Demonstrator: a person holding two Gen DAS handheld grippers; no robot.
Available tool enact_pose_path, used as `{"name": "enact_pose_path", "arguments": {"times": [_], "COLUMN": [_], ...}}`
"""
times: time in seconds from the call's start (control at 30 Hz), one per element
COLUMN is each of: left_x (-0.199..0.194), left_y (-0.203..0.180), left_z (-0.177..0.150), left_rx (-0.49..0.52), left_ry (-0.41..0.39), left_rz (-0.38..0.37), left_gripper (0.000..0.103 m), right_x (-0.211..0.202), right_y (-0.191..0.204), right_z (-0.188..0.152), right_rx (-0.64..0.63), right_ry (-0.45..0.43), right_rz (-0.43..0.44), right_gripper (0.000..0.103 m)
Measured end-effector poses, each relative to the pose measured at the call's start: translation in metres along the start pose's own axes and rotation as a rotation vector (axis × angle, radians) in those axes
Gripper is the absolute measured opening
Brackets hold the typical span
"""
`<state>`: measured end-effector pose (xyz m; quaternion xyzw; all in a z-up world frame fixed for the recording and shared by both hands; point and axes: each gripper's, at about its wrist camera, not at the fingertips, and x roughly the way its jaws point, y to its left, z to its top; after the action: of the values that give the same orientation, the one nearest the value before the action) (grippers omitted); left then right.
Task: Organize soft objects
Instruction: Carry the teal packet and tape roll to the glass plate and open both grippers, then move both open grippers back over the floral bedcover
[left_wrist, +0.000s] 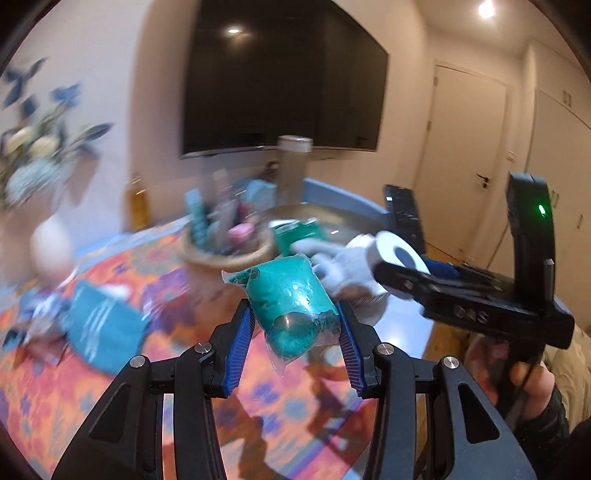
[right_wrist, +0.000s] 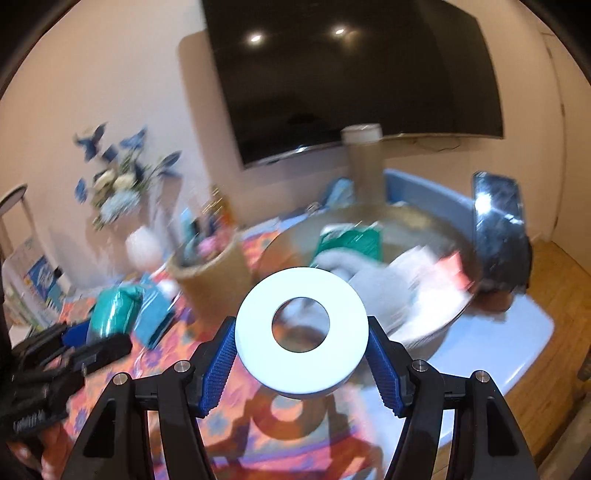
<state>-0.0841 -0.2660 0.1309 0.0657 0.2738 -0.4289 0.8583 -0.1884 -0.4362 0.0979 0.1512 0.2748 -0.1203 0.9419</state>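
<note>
Left gripper (left_wrist: 295, 325) clamps a plastic-wrapped teal cloth roll (left_wrist: 291, 306); right gripper (right_wrist: 301, 350) pinches a white tape roll (right_wrist: 301, 332), both above the orange patterned tablecloth (left_wrist: 55, 387). Ahead at 12 o'clock a wide metal bowl (right_wrist: 436, 325) holding a grey cloth (right_wrist: 369, 280); at 10 o'clock a tan round basket (right_wrist: 210, 280). Contents motion-blurred, unreadable.

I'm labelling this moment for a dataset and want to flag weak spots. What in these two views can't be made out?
- Basket contents: motion blur in both views.
- Items in the metal bowl: smeared in the right wrist view; partly behind the tape roll.
- Print on the teal packet: none readable, glare on the plastic.
- Right gripper fingertips: hidden by the roll in the left wrist view.
</note>
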Motion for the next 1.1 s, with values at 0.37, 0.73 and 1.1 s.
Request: {"name": "enact_pose_path", "arguments": {"times": [0.37, 0.73, 1.1], "left_x": [0.091, 0.133, 0.076], "left_y": [-0.039, -0.055, -0.043], "left_z": [0.05, 0.054, 0.027], "left_rx": [0.053, 0.198, 0.206], "left_ry": [0.01, 0.027, 0.007], "left_rz": [0.018, 0.086, 0.138], "left_gripper": [0.042, 0.078, 0.084], "right_x": [0.054, 0.094, 0.053], "right_y": [-0.075, -0.096, -0.074], "right_z": [0.08, 0.1, 0.067], "right_rx": [0.231, 0.233, 0.217], "right_ry": [0.057, 0.114, 0.119], "right_rz": [-0.06, -0.081, -0.032], "right_gripper": [0.066, 0.072, 0.072]}}
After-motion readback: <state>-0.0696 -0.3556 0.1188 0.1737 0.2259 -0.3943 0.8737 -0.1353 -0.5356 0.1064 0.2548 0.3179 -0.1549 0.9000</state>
